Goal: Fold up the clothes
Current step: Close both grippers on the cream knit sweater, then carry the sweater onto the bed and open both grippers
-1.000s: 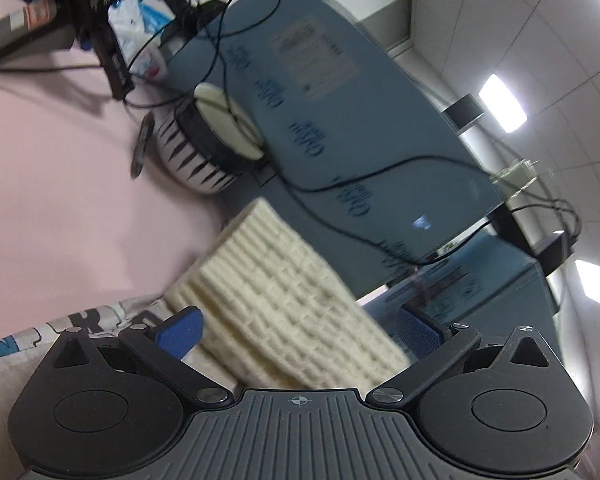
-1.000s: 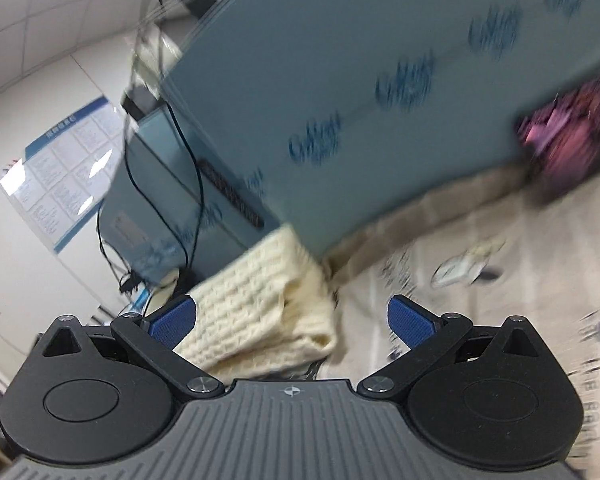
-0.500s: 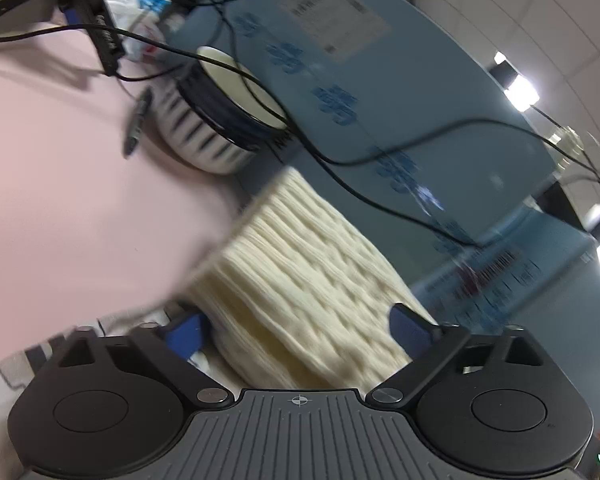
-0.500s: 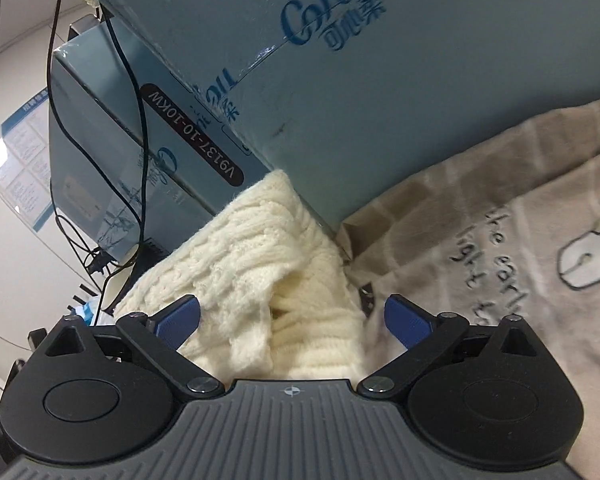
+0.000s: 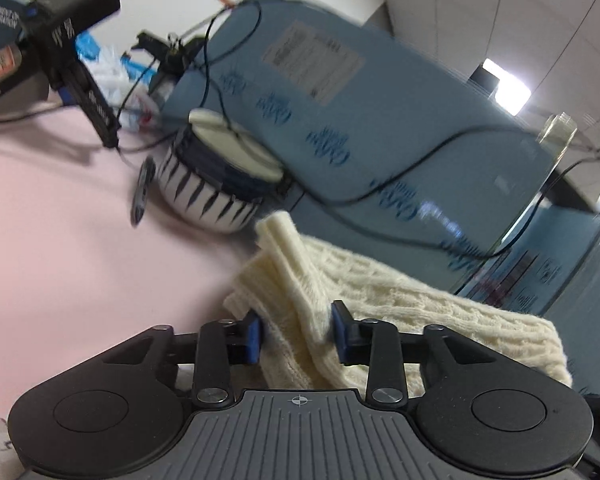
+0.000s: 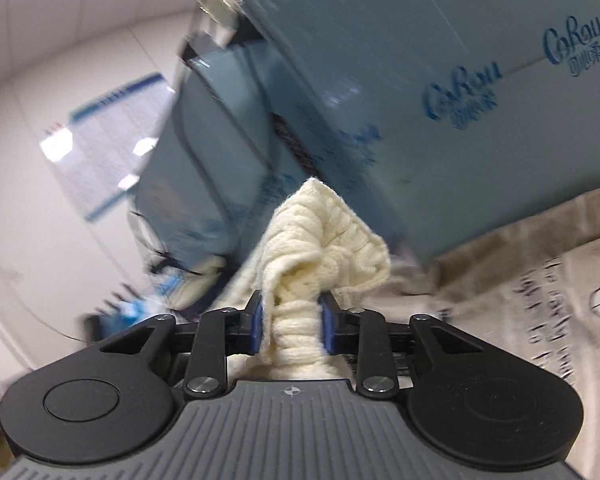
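A cream cable-knit sweater lies folded beside the blue boxes at the edge of the pink tabletop. My left gripper is shut on a bunched fold at its near end. In the right wrist view the same cream sweater rises in a crumpled peak, and my right gripper is shut on a thick twist of it. Both pairs of blue pads press into the knit.
Large blue cardboard boxes with black cables stand right behind the sweater. A black-and-white striped bowl holding a white plate sits to its left, with a pen and a black stand. A beige printed garment lies at right.
Both grippers went from open, straddling the sweater, to shut on it. The knit is now bunched and lifted between the pads.
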`<control>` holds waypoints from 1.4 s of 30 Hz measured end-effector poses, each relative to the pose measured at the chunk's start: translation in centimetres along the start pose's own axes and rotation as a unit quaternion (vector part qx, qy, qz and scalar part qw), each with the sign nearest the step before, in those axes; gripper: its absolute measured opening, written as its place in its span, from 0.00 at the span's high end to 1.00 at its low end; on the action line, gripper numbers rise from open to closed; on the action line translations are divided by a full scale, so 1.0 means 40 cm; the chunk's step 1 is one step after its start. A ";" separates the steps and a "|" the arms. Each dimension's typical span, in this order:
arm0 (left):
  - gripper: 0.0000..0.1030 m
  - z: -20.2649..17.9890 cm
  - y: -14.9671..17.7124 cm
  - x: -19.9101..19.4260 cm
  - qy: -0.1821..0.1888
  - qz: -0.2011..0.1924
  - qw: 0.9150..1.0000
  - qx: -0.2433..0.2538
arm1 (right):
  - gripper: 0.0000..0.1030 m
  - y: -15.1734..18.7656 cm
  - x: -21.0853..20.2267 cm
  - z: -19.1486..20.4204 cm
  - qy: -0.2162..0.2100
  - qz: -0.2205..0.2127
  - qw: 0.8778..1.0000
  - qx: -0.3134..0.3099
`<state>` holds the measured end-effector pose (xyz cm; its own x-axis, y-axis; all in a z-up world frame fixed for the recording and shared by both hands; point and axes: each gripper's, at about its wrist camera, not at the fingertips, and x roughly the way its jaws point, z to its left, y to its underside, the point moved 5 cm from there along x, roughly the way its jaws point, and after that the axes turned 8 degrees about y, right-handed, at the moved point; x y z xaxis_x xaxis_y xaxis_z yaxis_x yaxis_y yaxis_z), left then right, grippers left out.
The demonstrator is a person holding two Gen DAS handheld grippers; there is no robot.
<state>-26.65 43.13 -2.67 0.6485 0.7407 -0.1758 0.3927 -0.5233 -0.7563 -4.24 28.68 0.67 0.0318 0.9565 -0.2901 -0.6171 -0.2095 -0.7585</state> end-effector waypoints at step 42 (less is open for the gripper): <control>0.18 -0.576 0.529 -0.503 0.344 0.180 0.811 0.437 | 0.37 0.148 -1.009 -0.487 0.155 -0.014 0.986 0.052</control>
<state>-16.34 7.43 -0.62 0.9471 0.0377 -0.3188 -0.3207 0.0672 -0.9448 6.15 -15.11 -3.49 0.2785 0.8502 -0.4467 -0.6888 -0.1473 -0.7098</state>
